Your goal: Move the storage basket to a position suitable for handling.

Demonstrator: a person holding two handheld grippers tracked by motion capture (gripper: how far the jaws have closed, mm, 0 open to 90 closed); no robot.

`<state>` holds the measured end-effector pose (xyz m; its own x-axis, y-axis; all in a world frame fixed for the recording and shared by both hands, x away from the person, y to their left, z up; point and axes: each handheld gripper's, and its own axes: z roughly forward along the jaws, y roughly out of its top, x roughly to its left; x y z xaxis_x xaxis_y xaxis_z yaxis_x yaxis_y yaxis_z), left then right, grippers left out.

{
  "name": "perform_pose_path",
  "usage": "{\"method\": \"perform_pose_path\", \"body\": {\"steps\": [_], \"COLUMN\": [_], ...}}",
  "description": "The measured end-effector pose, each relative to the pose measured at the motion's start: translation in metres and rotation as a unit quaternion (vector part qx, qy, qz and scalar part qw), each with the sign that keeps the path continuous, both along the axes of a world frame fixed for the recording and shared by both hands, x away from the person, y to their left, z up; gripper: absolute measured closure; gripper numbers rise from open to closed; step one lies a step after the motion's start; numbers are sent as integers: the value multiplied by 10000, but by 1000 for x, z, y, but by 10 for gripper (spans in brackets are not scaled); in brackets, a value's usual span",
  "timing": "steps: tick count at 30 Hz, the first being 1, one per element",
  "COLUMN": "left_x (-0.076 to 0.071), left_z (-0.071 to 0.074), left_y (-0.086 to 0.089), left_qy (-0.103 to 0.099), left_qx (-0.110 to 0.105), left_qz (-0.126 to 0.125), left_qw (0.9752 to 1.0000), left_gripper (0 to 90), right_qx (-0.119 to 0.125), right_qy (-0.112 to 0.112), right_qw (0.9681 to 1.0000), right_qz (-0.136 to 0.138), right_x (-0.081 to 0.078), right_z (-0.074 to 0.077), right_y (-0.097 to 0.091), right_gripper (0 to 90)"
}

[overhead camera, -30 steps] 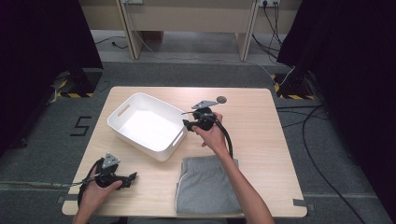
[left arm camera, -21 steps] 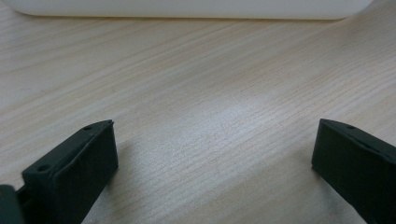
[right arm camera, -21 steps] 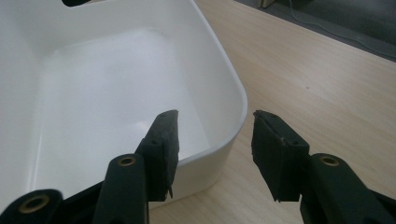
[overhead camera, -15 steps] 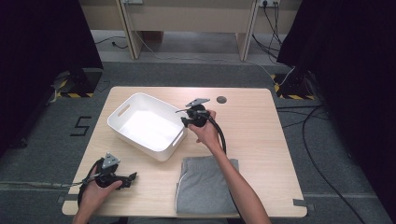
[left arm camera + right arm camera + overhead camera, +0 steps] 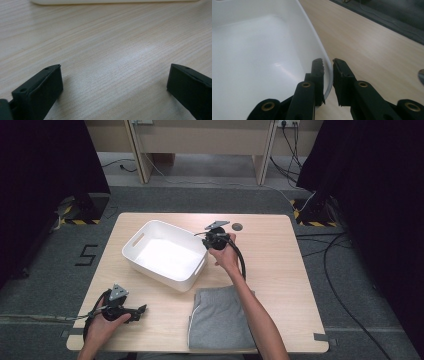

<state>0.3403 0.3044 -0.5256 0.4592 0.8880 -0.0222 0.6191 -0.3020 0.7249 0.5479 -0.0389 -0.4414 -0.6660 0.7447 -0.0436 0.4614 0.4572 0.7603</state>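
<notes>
Now, high view: right tongs (image 5: 202, 236) moved from mid-bench to the white tub's (image 5: 150, 227) far-right rim; left tongs (image 5: 142, 309) unchanged near the bench (image 5: 280, 270) front edge; grey garment (image 5: 220, 317) front-centre. Left gripper view: jaws apart over bare wood. Right gripper view: jaws just closed, clamping the rim.

Light wooden rectangular table (image 5: 280, 265); folded grey fabric garment (image 5: 220, 320) with white trim lies at its near edge. Small dark round grommet hole (image 5: 237, 226) near far edge. Grey carpet floor (image 5: 360, 285), black cables (image 5: 345, 265), dark curtains (image 5: 380, 195).
</notes>
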Motion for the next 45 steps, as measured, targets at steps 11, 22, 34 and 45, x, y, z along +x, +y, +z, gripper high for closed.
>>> {"method": "perform_pose_path", "body": {"steps": [11, 22, 34, 45], "left_x": [0, 0, 0, 0], "left_z": [0, 0, 0, 0], "left_y": [0, 0, 0, 0], "left_qy": [8, 11, 11, 17], "left_qx": [4, -3, -3, 7], "left_qz": [-3, 3, 5, -5], "left_qw": [10000, 10000, 10000, 10000], "left_gripper": [0, 0, 0, 0], "right_qx": [413, 525, 496, 452], "right_qy": [55, 414, 480, 487], "right_qw": [9979, 9972, 9961, 9968], "right_qz": [-492, -325, -557, -444], "right_x": [-13, -60, -47, -23], "right_z": [10, 0, -8, -12], "right_y": [-24, -14, -11, -17], "right_gripper": [436, 370, 466, 582]}}
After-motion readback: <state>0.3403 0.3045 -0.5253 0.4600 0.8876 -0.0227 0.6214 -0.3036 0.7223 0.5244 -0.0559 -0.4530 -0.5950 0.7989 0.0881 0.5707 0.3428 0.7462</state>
